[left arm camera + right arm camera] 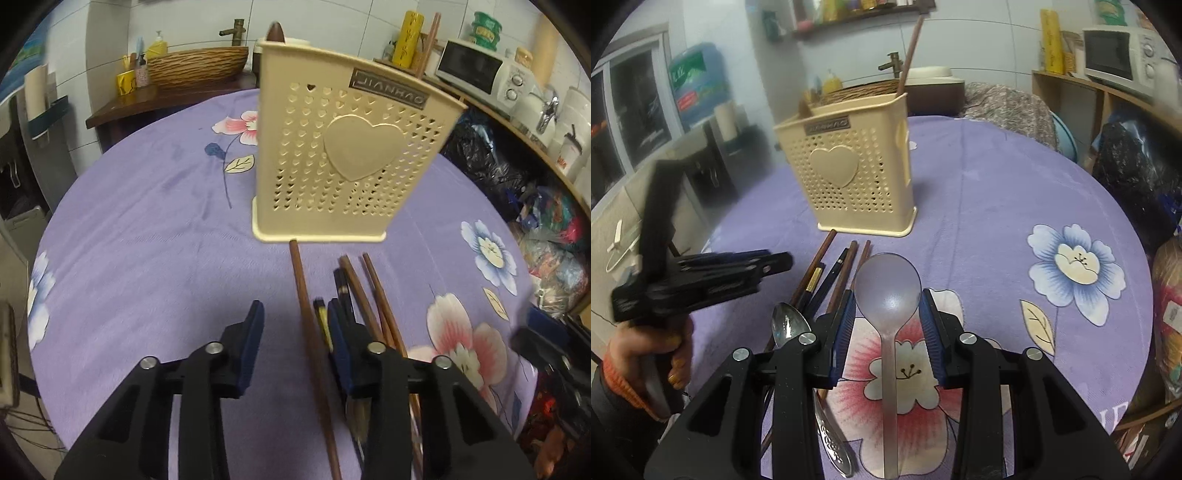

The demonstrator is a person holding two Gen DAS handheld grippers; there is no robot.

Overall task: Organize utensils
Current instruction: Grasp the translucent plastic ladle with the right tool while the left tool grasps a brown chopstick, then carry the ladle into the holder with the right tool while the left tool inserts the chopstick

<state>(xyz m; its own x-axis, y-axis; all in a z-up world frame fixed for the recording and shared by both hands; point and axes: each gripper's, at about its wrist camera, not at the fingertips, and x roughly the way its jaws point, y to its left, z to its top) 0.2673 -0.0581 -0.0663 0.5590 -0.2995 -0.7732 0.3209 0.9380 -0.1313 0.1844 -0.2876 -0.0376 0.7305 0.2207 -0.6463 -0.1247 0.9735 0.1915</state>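
A cream perforated utensil holder (343, 155) (857, 177) with a heart on its front stands upright mid-table; one brown chopstick (910, 48) sticks out of it. In front of it lie several brown chopsticks (373, 295) (816, 266), black chopsticks with gold bands (321, 321) (827, 280) and a metal spoon (790, 325). My left gripper (297, 325) (783, 262) hangs open over the cloth, with one brown chopstick (306, 314) lying between its fingers, untouched. My right gripper (888, 306) is shut on a translucent spoon (888, 284), fingertips on the bowl's sides, handle pointing back.
A purple floral cloth (147, 221) covers the round table. A hand in an orange cuff (646, 350) holds the left gripper. Behind are a wicker basin (195, 66) and tap; a microwave (476, 70) and black bags (480, 155) stand at the right.
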